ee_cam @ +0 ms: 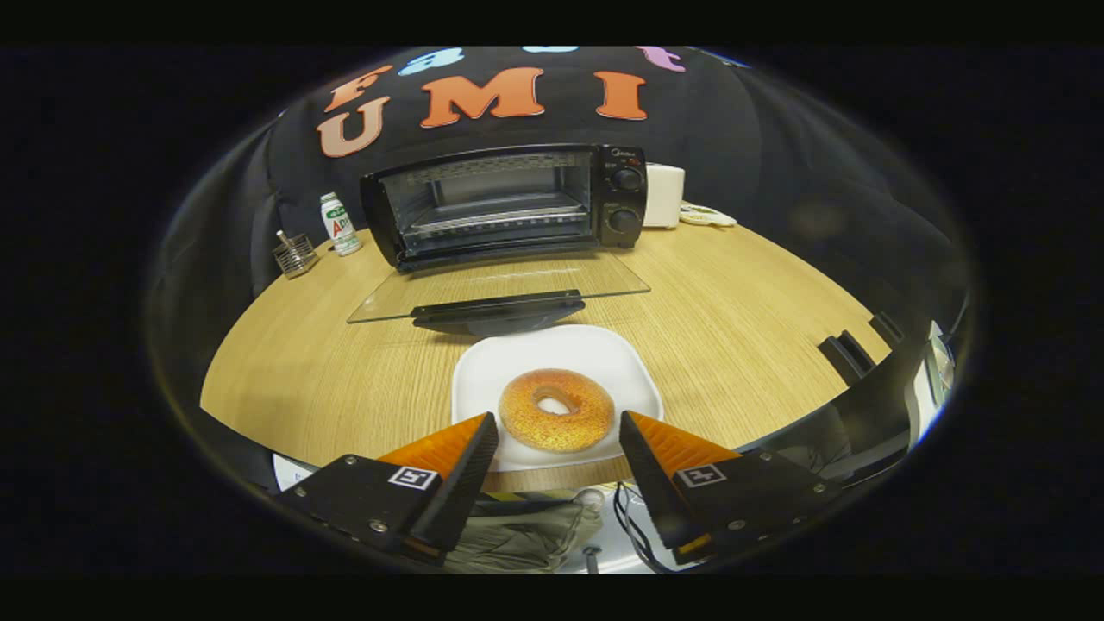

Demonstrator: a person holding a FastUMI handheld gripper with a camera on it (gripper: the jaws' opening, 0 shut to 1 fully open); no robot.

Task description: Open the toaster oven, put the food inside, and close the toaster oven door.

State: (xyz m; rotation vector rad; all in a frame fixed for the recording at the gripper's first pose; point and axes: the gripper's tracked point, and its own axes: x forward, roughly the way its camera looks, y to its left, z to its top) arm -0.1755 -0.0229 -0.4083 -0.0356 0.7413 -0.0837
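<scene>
A black toaster oven (pixel 509 205) stands at the back of the wooden table, its glass door (pixel 496 289) folded down flat toward me with the handle at its front edge. The oven's cavity and rack are bare. A golden sugared doughnut (pixel 556 409) lies on a white square plate (pixel 552 354) just in front of the door. My gripper (pixel 558 423) is open, its fingertips on either side of the doughnut's near half, apart from it.
Left of the oven stand a small wire holder (pixel 296 254) and a white bottle (pixel 340 224). A white box (pixel 664 195) sits to the oven's right. Black brackets (pixel 849 354) are at the table's right edge. Crumpled cloth (pixel 526 526) lies below the table's front edge.
</scene>
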